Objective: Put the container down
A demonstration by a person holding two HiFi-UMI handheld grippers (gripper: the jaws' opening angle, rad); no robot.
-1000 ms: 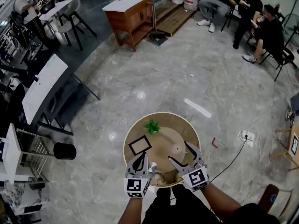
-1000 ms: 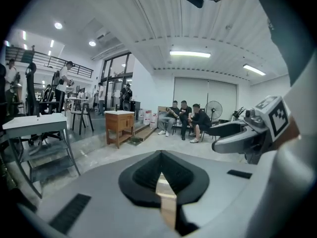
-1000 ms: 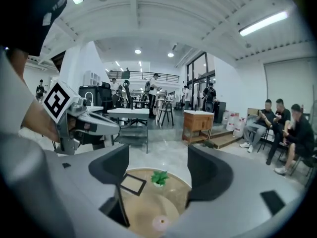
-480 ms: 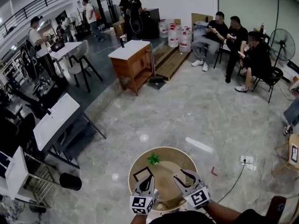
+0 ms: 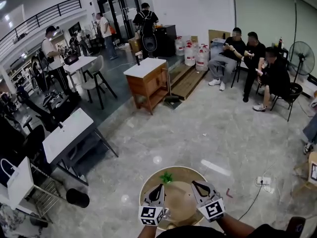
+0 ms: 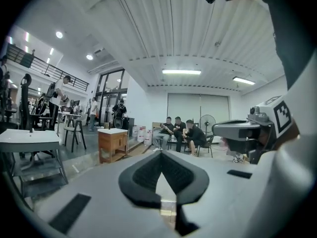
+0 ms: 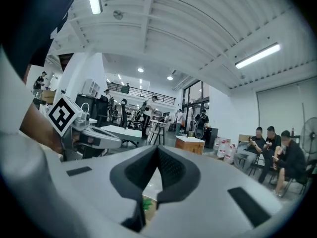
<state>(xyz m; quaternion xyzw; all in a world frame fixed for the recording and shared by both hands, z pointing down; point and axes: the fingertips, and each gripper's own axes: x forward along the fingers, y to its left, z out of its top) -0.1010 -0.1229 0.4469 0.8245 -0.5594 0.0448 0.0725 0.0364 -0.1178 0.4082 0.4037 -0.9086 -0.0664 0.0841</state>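
Observation:
A round wooden table [image 5: 148, 186] lies just below me in the head view, with a small green plant [image 5: 167, 177] at its far edge. Both grippers hang above it, pointing away from me. My left gripper [image 5: 159, 188] is shut with nothing between its jaws; its own view shows the pads [image 6: 148, 175] meeting at the tips. My right gripper [image 5: 196, 184] is also shut and empty, its pads [image 7: 171, 175] touching. Each gripper shows in the other's view: the right gripper [image 6: 247, 131] and the left gripper [image 7: 94, 136]. I cannot make out a container in any view.
On the marble floor beyond stand a wooden cabinet with a white top [image 5: 148, 79], a white table [image 5: 68, 134] and a black bin [image 5: 78, 198]. People sit on chairs [image 5: 252, 53] at the back right beside a fan [image 5: 303, 58]. A power strip [image 5: 263, 181] with cable lies right.
The right gripper's jaws have gone from wide open to shut. The head view has tilted up, so the table and both grippers sit lower in the picture. The left gripper stays shut.

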